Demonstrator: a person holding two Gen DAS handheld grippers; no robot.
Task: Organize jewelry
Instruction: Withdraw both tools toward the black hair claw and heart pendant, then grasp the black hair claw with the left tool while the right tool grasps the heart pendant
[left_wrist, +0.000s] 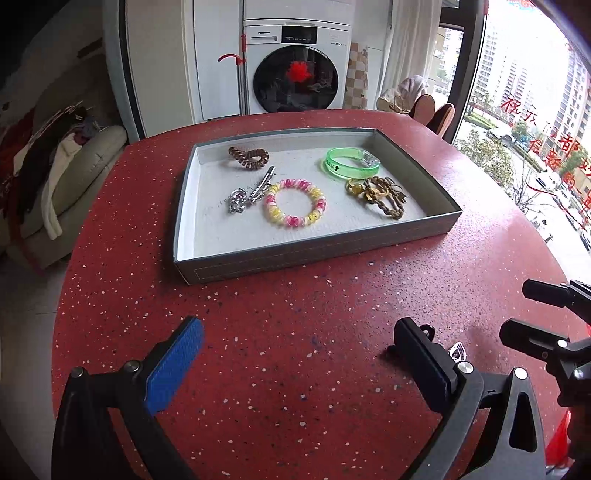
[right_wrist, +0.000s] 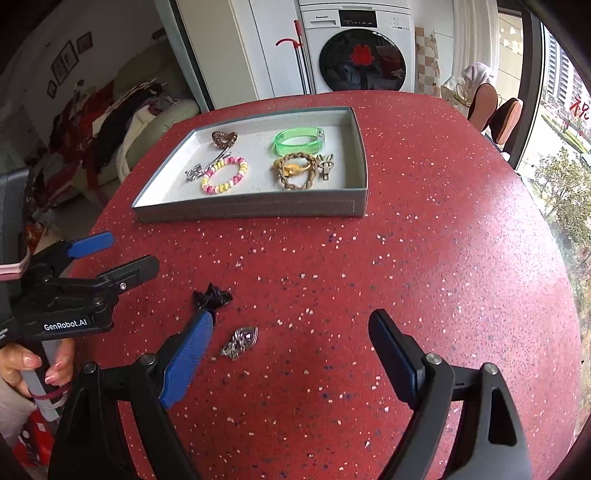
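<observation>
Right wrist view — right claw (right_wrist: 291, 350) wide open, empty, its blue pad half-hiding a black hair tie (right_wrist: 212, 295).

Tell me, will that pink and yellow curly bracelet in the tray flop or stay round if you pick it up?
The pink and yellow spiral bracelet will probably sag a little, since its coils look soft and springy. It seems light, being thin, see-through plastic. It likely won't roll, as it lies flat on the tray.
</observation>
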